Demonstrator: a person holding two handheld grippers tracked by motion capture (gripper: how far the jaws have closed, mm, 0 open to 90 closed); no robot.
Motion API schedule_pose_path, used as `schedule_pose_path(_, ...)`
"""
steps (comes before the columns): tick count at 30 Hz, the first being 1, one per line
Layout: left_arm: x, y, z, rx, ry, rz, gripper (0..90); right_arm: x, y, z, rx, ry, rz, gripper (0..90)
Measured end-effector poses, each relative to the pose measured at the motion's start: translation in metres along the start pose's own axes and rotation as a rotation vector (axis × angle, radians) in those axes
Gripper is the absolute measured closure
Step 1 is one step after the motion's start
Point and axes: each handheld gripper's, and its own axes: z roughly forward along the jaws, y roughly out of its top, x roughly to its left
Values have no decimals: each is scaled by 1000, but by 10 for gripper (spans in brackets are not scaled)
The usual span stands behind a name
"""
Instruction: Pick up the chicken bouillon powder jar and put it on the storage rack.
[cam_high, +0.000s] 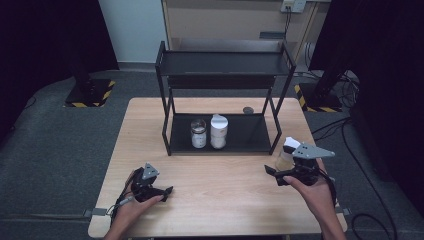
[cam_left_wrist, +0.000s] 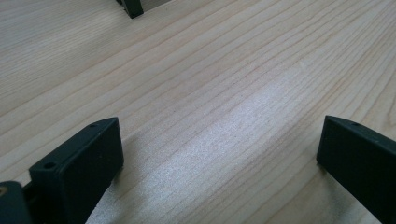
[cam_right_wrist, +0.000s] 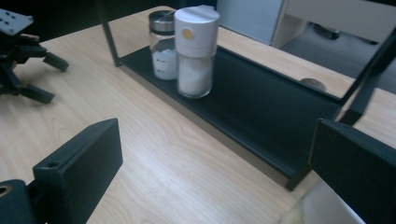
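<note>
**Both grippers open, a jar just beside the right one**

I have the left gripper (cam_high: 161, 191) low in the lower left of the high view, resting on or just above the wooden table (cam_high: 220, 200). Its own view shows both jaws spread wide with bare wood grain between them.

My right gripper (cam_high: 276, 175) sits at the lower right of the high view, jaws also apart and holding nothing. Just behind it stands a small jar with a white lid (cam_high: 288, 152); in the right gripper view a pale sliver of it shows at the bottom right corner, beside the right-hand jaw (whether they touch I cannot tell).

In the centre of the high view is the black two-tier rack (cam_high: 222, 62). On its lower shelf stand two containers side by side: a glass jar with a metal lid (cam_right_wrist: 163, 44) and a taller white-capped shaker (cam_right_wrist: 195, 49) holding white grains. Both are upright, well apart from either gripper. A small dark round object (cam_high: 248, 110) lies on the table behind the rack.
</note>
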Motion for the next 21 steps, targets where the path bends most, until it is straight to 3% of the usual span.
schedule_pose_path(21, 0, 0, 0, 0, 0, 0, 0, -7, -10, -14, -25, -113, 29, 32)
